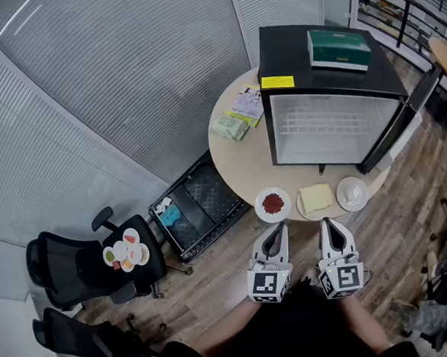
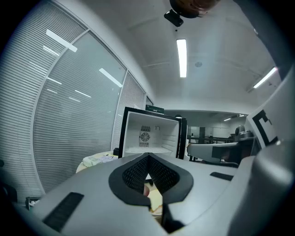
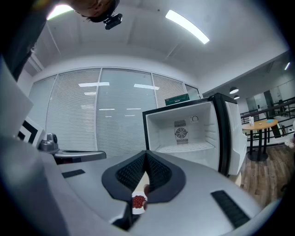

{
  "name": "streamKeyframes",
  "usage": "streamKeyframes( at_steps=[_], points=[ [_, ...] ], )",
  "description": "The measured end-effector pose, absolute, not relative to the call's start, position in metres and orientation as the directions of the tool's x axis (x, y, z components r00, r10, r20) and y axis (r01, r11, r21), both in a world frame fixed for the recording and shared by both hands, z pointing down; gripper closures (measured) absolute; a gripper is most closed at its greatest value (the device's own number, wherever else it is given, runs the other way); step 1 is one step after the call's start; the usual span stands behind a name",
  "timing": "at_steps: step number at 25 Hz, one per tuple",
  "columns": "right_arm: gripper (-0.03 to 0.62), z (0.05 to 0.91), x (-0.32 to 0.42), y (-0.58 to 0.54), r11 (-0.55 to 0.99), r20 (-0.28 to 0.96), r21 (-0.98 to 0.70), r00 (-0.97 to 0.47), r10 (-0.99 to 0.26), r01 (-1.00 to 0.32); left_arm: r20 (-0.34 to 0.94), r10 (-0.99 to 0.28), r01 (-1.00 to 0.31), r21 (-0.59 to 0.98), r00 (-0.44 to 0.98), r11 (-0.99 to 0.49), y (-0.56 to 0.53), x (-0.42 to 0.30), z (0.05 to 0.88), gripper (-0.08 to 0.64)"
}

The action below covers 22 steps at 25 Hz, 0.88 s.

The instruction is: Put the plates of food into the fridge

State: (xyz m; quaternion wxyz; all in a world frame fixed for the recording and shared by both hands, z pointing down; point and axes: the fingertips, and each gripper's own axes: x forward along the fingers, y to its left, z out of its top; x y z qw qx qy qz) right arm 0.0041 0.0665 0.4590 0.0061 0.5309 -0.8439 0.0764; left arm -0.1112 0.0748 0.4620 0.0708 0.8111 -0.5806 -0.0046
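Three plates stand in a row at the near edge of the round table: one with red food, one with a yellow slab, and a white one with a pale item. Behind them the black mini fridge stands with its door swung open to the right, its white inside bare. My left gripper and right gripper hover side by side just in front of the plates, both shut and holding nothing. Past my shut right gripper I glimpse the red food plate, and past my shut left gripper the fridge.
A green box lies on top of the fridge. Packets and a booklet sit on the table's left side. On the floor at left are a black crate and an office chair carrying a plate of toy food.
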Motion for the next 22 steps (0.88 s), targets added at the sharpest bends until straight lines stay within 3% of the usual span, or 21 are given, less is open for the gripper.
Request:
streamKeyframes(
  at_steps=[15,22],
  points=[
    [0.587,0.481,-0.039,0.053,0.477,0.114,-0.119,-0.489,-0.865,-0.871,0.129,-0.957,-0.955,0.183,0.26,-0.235,0.072,-0.152,0.484,0.556],
    [0.588,0.511,-0.069,0.041,0.505,0.151,-0.138,-0.522,-0.84,-0.852,0.262,-0.937,-0.949,0.272,0.233,-0.16,0.056,-0.18,0.546,0.557]
  ],
)
